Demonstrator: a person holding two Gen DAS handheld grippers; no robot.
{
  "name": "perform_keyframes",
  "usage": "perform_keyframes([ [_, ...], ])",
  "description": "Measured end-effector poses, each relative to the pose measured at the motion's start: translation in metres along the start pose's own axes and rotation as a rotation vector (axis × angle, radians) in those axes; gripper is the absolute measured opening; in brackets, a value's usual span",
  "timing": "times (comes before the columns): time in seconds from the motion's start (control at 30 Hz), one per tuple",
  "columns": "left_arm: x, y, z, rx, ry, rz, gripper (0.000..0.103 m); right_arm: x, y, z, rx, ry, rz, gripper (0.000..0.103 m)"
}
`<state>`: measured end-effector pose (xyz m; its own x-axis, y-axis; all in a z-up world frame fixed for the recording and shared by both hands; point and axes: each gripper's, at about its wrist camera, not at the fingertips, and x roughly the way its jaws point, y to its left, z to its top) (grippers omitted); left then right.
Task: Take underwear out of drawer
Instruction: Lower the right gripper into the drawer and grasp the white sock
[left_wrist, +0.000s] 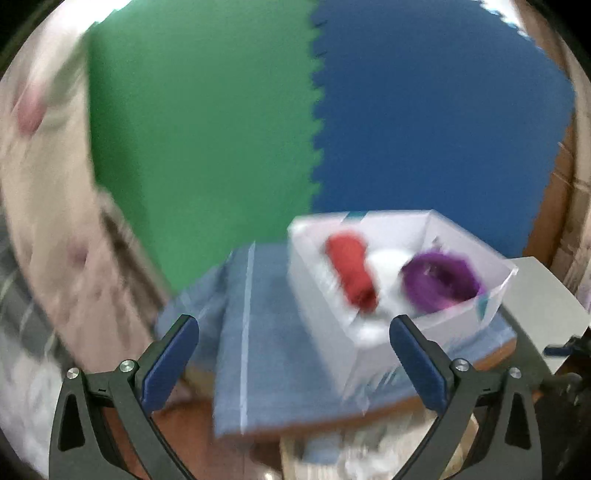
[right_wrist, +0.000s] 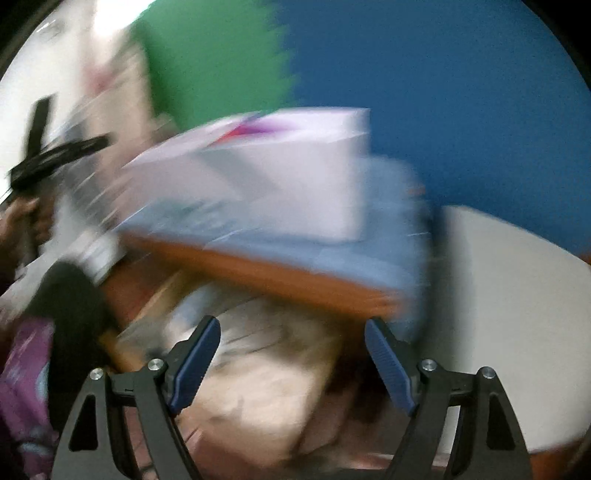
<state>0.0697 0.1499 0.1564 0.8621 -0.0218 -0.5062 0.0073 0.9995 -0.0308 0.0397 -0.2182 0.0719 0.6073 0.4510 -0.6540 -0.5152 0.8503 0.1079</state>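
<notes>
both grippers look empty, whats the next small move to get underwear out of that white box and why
Probably ease the left gripper forward and down over the red roll. Its jaws stand open and empty, the white box lies open just ahead, and the red roll sits nearest. Both views are blurred, so steady first.

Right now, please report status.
Left gripper open, empty. Right gripper open, empty. Red roll, purple roll in white box. Nothing blocking.

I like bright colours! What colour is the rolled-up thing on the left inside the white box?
Red roll, clearest in the left wrist view.
</notes>
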Motion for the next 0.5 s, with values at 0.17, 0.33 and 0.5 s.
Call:
perform_keyframes([
  [0.17, -0.006, 0.041, -0.054, -0.122, 0.061, 0.043, 0.103, 0.071, 0.086, -0.002, -0.242, 0.210, 0.152, 0.083],
  [0.33, -0.019, 0.048, -0.078, -0.130, 0.038, 0.089, 0.103, 0.123, 0.129, -0.002, -0.363, 0.336, 0.223, 0.080],
  [0.5, -0.016, 0.048, -0.083, -0.128, 0.057, 0.112, 0.103, 0.165, 0.142, -0.008, -0.477, 0.435, 0.208, 0.067],
])
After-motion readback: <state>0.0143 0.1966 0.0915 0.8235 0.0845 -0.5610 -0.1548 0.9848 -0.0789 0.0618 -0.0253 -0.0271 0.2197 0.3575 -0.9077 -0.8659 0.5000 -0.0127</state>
